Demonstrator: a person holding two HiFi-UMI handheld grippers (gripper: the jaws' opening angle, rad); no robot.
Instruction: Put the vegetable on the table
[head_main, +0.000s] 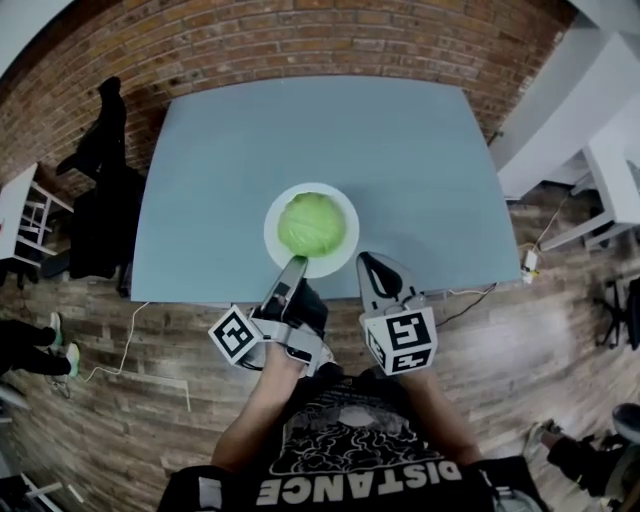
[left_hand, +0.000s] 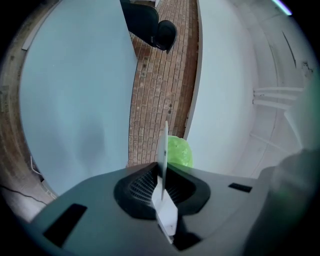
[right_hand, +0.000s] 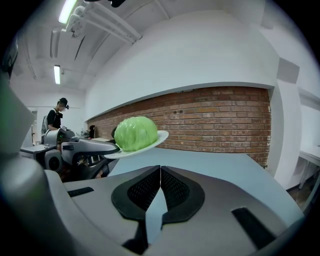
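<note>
A green cabbage (head_main: 311, 222) lies on a white plate (head_main: 272, 238) over the near edge of the blue-grey table (head_main: 300, 130). My left gripper (head_main: 293, 266) is shut on the plate's near rim (left_hand: 164, 145), with the cabbage (left_hand: 179, 151) just beyond the jaws. In the right gripper view the plate (right_hand: 156, 139) hangs slightly tilted above the tabletop, with the cabbage (right_hand: 136, 133) on it. My right gripper (head_main: 368, 263) sits to the right of the plate with its jaws (right_hand: 160, 172) shut and nothing between them.
A brick wall (head_main: 330, 40) runs behind the table. White desks (head_main: 600, 130) stand to the right, and dark chairs with clothing (head_main: 100, 190) to the left. A cable (head_main: 120, 345) trails over the wooden floor. A person (right_hand: 59, 114) stands far off on the left.
</note>
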